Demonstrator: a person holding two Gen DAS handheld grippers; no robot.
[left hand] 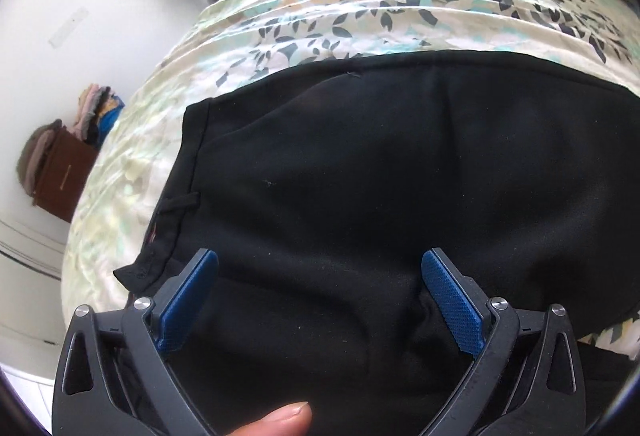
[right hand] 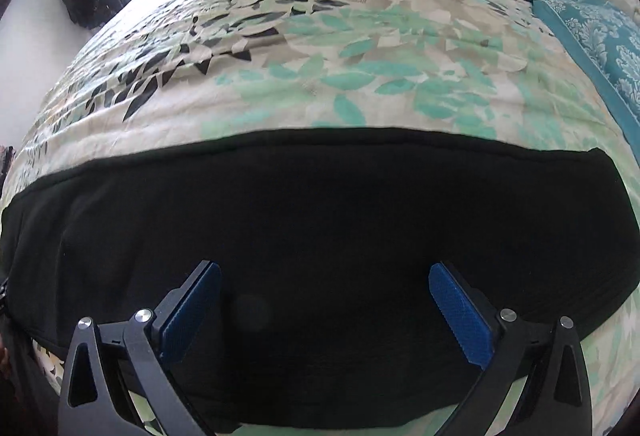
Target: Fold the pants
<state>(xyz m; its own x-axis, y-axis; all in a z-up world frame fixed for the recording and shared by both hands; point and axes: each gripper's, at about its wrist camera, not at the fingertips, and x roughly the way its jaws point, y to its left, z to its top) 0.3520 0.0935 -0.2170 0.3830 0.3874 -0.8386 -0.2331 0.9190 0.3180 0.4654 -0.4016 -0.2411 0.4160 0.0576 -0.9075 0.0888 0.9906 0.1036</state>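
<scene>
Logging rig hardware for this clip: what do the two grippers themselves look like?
Both match: the left gripper and right gripper have black skeletal linkage arms with triangular cutouts, silver round pivot pins, and fingers faced with blue knurled pads. No cables or markings visible. A bare thumb tip shows below.

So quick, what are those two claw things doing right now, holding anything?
Left gripper: open, holding nothing, above the black pants.
Right gripper: open, holding nothing, also above the pants.

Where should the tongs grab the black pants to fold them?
Probably the waistband corner of the black pants, with the left tongs coming from the near-left: that edge lies loose on the bedsheet, so a finger could slip under.
</scene>
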